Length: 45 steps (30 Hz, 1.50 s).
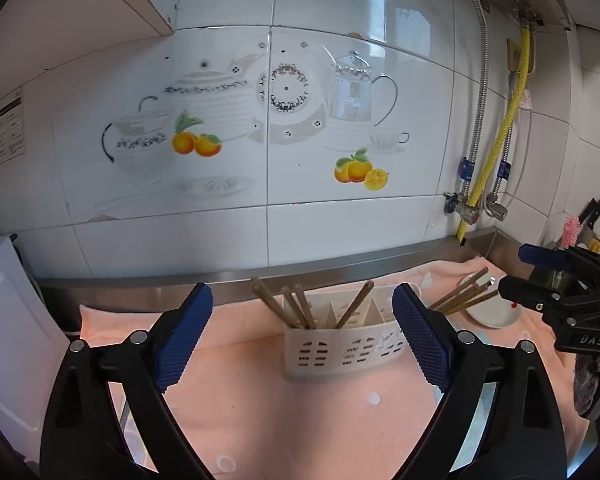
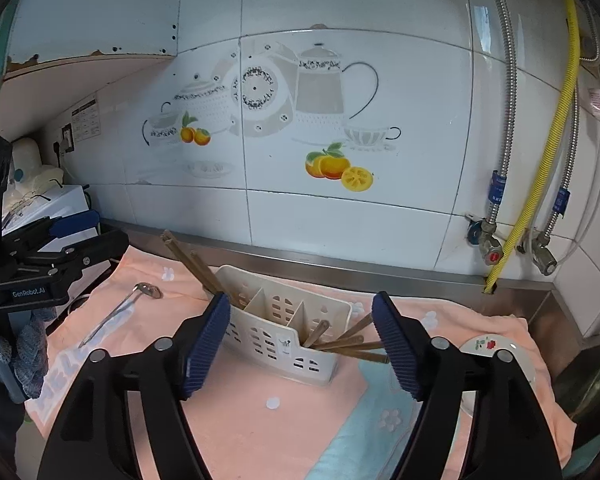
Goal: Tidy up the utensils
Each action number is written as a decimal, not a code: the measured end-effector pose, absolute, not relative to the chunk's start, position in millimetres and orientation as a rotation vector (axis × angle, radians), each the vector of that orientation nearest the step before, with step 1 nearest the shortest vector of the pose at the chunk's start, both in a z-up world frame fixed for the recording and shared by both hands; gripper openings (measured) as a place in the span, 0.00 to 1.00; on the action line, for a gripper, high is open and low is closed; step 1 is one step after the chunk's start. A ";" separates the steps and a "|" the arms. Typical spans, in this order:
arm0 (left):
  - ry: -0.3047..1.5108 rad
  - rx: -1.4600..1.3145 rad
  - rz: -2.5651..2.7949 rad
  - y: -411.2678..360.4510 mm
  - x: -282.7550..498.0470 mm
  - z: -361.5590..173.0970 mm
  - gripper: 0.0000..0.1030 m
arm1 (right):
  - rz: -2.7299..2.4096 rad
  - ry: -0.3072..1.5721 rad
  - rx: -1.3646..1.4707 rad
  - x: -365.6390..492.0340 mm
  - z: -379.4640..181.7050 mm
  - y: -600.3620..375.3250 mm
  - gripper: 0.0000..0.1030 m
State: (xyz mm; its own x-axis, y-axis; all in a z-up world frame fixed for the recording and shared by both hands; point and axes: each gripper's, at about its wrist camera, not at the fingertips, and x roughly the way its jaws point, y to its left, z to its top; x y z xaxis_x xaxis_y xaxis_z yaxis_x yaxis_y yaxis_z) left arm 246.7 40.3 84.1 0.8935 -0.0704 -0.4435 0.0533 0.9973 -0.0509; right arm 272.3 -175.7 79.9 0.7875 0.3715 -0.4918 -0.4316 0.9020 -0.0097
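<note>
A white slotted utensil holder (image 1: pixel 342 344) (image 2: pixel 284 334) stands on the pink towel (image 1: pixel 260 400) (image 2: pixel 260 408), with wooden chopsticks (image 1: pixel 296 308) (image 2: pixel 196 264) upright in it. More chopsticks (image 1: pixel 466 296) (image 2: pixel 356 346) lie across a white plate (image 1: pixel 496 314) (image 2: pixel 496 350) to its right. A metal ladle (image 2: pixel 120 312) lies on the towel at left. My left gripper (image 1: pixel 302 320) is open and empty, held in front of the holder. My right gripper (image 2: pixel 300 332) is open and empty, above the holder and the plate's chopsticks; it also shows at the right in the left wrist view (image 1: pixel 512 272).
A tiled wall with a steel ledge (image 1: pixel 340 270) runs behind the counter. Pipes and valves (image 2: pixel 492 248) stand at the back right. A white appliance (image 1: pixel 8 320) stands at the left. Knives and a pink brush (image 1: pixel 572 228) are at the far right.
</note>
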 end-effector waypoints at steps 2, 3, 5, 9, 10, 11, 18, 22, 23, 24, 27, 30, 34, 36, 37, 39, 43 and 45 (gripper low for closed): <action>0.461 -0.042 -0.060 42.1 241.0 82.6 0.93 | 0.429 0.493 -0.131 266.4 79.6 -176.0 0.74; 0.460 -0.044 -0.062 43.1 236.9 81.8 0.93 | 0.428 0.488 -0.135 263.3 79.1 -176.1 0.77; 0.457 -0.040 -0.056 44.1 230.1 80.4 0.95 | 0.426 0.482 -0.141 256.1 77.1 -176.3 0.80; 0.450 -0.035 -0.052 45.6 214.2 75.9 0.95 | 0.418 0.480 -0.154 244.0 72.0 -176.1 0.86; 0.451 -0.038 -0.052 45.8 211.3 74.6 0.95 | 0.416 0.480 -0.156 241.7 70.7 -176.2 0.88; 0.452 -0.040 -0.054 46.3 208.4 73.2 0.95 | 0.409 0.480 -0.162 238.4 68.7 -176.1 0.88; 0.471 -0.046 -0.043 47.8 189.1 59.8 0.95 | 0.380 0.483 -0.181 219.6 56.1 -179.8 0.91; 0.471 -0.061 -0.038 49.4 177.7 55.8 0.95 | 0.366 0.480 -0.186 208.6 51.1 -181.4 0.91; 0.470 -0.061 -0.033 49.7 175.5 55.2 0.95 | 0.364 0.480 -0.188 205.7 49.8 -181.5 0.91; 0.469 -0.062 -0.026 50.1 172.4 54.4 0.95 | 0.358 0.479 -0.190 204.2 49.2 -181.5 0.91; 0.467 -0.076 -0.030 51.4 163.0 52.1 0.95 | 0.342 0.484 -0.199 196.8 45.2 -182.6 0.91; 0.471 -0.072 -0.021 49.5 155.0 48.3 0.95 | 0.347 0.501 -0.181 191.6 41.4 -185.2 0.92; 0.471 -0.070 -0.028 46.4 144.2 43.1 0.95 | 0.347 0.506 -0.160 182.5 34.3 -188.5 0.93; 0.471 -0.065 -0.022 43.9 139.5 40.4 0.95 | 0.350 0.509 -0.152 177.4 30.2 -190.3 0.93; 0.472 -0.063 -0.017 42.9 136.9 39.2 0.95 | 0.347 0.510 -0.150 175.4 28.9 -190.8 0.93; 0.475 -0.063 -0.016 41.2 131.5 36.0 0.95 | 0.340 0.510 -0.150 170.7 25.6 -191.9 0.93; 0.483 -0.083 -0.019 40.9 123.9 30.4 0.95 | 0.328 0.503 -0.161 161.2 21.0 -192.0 0.93; 0.490 -0.082 -0.015 39.2 119.9 27.3 0.95 | 0.312 0.495 -0.176 155.5 17.5 -190.8 0.93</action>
State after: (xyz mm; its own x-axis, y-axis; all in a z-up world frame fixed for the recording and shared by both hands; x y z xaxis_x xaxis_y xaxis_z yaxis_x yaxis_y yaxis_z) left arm 119.9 39.2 27.3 0.8821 -0.0344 -0.4698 -0.0050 0.9966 -0.0824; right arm 155.5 -190.8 17.5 0.8339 0.2507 -0.4917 -0.3352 0.9378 -0.0903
